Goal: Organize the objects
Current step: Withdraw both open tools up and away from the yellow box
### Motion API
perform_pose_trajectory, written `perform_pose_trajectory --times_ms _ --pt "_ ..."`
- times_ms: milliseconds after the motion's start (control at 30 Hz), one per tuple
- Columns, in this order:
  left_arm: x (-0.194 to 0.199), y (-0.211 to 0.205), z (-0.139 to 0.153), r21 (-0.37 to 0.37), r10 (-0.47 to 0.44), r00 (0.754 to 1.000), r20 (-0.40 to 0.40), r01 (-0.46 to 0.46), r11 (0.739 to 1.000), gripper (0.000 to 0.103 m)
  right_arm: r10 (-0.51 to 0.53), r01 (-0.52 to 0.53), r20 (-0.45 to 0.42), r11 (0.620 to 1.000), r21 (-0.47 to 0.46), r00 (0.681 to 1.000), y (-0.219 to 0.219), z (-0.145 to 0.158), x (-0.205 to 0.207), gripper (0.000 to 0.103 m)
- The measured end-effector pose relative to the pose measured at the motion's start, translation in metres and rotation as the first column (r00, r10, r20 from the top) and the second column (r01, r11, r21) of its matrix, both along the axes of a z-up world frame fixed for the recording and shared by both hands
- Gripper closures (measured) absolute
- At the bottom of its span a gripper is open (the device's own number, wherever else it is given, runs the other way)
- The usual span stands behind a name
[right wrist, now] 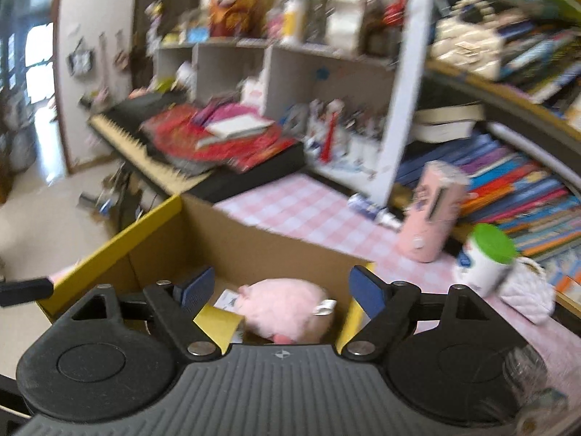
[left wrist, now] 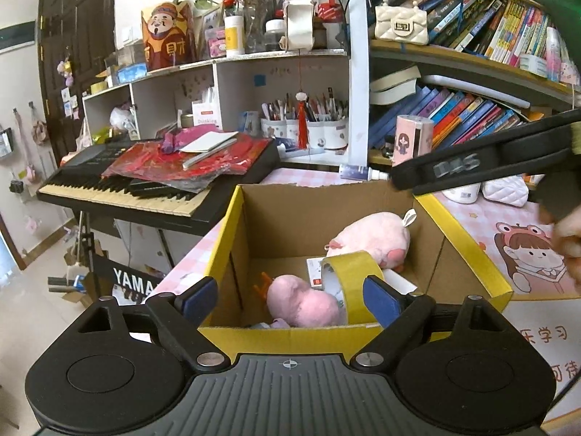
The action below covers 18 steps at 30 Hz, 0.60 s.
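**Clutter beyond the fingers**

Ahead and left of the fingers a black keyboard (left wrist: 120, 189) stands on its stand, a red cloth (left wrist: 189, 161) and a white booklet (left wrist: 208, 142) lying on top. Straight ahead, white cubbies (left wrist: 218, 101) hold pen cups (left wrist: 305, 132). To the right, wooden shelves carry leaning books (left wrist: 468, 116); a cream quilted handbag (left wrist: 401, 23) sits on the upper one. The right view is blurred.

- We read "YAMA", cut off, in white on the black keyboard stand panel (left wrist: 132, 285).
- We read "Drinking" in red on a white carton (left wrist: 207, 113) in the shelf cubby.
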<state>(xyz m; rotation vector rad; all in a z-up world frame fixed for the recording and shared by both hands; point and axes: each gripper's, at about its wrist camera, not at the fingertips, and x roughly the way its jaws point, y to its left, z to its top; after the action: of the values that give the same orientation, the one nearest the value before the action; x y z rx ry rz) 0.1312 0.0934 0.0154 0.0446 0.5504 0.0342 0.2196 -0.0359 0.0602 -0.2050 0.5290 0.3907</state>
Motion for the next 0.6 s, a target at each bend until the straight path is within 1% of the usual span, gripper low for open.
perform_pose_trajectory --times_ms 133,267,367,500,600 --pt "-0.013 0.006 0.005 -0.018 0.007 1.000 0.013 -0.007 1.000 0.008 -0.107 0.105 0.054 0.994 0.041 0.993 -0.016 0.011 -0.030 0.017" --pt "-0.026 0.010 0.007 -0.032 0.025 1.000 0.012 -0.024 0.999 0.007 -0.207 0.202 0.098 0.978 0.060 0.973 -0.025 0.016 -0.062 0.012" --pt "-0.039 0.013 0.008 -0.021 0.047 0.999 0.010 -0.047 0.999 0.003 -0.280 0.272 0.121 0.959 0.079 0.952 -0.032 0.016 -0.090 0.006" --pt "-0.060 0.018 0.007 0.000 0.073 0.997 0.014 -0.073 0.997 0.001 -0.380 0.372 0.155 0.925 0.077 0.912 -0.037 0.005 -0.127 0.000" --pt "-0.077 0.023 0.004 -0.008 0.077 0.997 -0.002 -0.077 0.997 0.001 -0.448 0.445 0.136 0.894 0.053 0.884 -0.036 -0.011 -0.153 0.000"
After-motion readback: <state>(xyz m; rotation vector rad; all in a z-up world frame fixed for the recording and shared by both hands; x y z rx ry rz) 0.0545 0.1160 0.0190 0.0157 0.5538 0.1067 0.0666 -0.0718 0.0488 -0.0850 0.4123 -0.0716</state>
